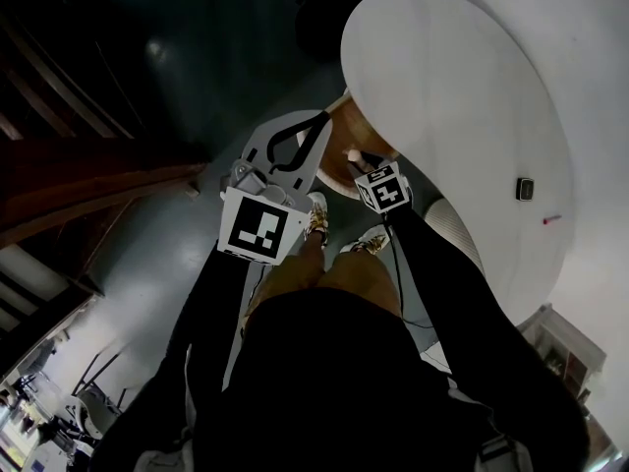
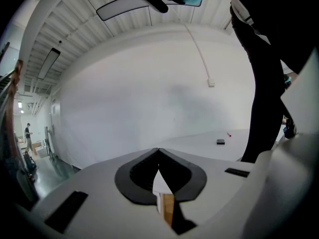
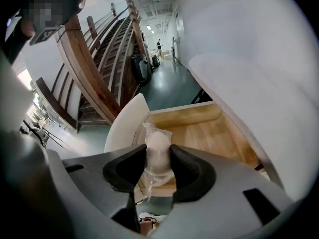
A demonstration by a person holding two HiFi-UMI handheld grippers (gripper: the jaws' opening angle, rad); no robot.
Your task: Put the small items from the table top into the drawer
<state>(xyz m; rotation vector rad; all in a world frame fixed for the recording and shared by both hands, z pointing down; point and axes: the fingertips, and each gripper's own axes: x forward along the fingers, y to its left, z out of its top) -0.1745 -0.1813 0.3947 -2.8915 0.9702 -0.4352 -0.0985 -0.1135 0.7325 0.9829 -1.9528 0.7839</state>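
My right gripper (image 3: 158, 158) is shut on a white oval item in clear plastic wrap (image 3: 157, 151), held over the open wooden drawer (image 3: 214, 131) under the white round table (image 1: 462, 87). In the head view the right gripper (image 1: 356, 157) sits at the drawer (image 1: 362, 126), below the table's rim. My left gripper (image 1: 320, 118) hangs beside it over the floor, shut with nothing in it; its tips (image 2: 158, 150) meet. On the table lie a small black item (image 1: 525, 189) and a red item (image 1: 552, 220); the black item (image 2: 220, 142) and red item (image 2: 229, 134) also show past the left jaws.
The drawer's white front panel (image 3: 123, 126) stands toward me. A wooden staircase (image 3: 92, 59) rises to the left over a dark green floor (image 3: 172, 86). The person's shoes (image 1: 316, 220) stand just below the grippers.
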